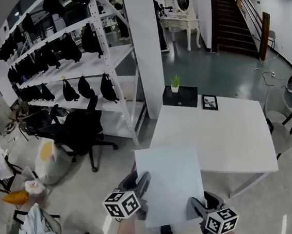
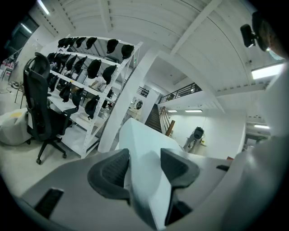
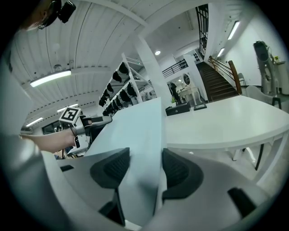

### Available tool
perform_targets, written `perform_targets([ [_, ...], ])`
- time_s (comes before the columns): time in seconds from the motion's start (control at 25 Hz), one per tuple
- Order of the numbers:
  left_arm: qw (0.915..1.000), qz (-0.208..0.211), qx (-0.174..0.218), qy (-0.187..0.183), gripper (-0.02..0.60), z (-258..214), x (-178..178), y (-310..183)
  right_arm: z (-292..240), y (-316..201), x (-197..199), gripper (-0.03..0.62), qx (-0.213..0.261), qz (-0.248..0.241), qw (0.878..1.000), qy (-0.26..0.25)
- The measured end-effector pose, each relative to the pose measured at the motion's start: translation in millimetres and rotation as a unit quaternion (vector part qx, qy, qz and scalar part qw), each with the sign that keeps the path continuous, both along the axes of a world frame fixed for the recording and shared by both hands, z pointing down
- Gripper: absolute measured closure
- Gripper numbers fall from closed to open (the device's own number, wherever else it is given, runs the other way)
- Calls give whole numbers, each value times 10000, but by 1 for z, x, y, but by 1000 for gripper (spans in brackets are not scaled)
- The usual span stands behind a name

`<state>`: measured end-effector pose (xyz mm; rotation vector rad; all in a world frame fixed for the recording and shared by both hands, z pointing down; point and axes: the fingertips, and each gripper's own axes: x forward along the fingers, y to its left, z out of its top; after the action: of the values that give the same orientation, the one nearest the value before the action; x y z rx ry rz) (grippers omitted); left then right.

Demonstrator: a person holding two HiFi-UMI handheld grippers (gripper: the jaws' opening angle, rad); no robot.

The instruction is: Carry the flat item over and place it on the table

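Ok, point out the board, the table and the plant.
board [image 1: 171, 181], head view, its middle
table [image 1: 225, 131], head view, bare top
plant [image 1: 175, 85], head view, where leaves meet pot

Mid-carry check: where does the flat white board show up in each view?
Head view: white board, lower centre.
Left gripper view: the board at centre, clamped between the jaws.
Right gripper view: the board at centre-left, clamped between the jaws.
Shared landmark: shelf rack of black bags.
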<state>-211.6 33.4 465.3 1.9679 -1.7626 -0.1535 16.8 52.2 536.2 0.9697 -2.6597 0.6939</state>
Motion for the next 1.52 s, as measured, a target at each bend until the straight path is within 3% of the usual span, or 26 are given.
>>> perform_targets([
  [0.44, 9982, 573, 115, 138, 357, -8, -45, -89, -14, -64, -46, 368, 133, 599, 9981, 71],
  [1.52, 9907, 1355, -28, 74, 357, 0, -23, -276, -10, -213, -34, 368, 67, 1437, 9896, 83],
])
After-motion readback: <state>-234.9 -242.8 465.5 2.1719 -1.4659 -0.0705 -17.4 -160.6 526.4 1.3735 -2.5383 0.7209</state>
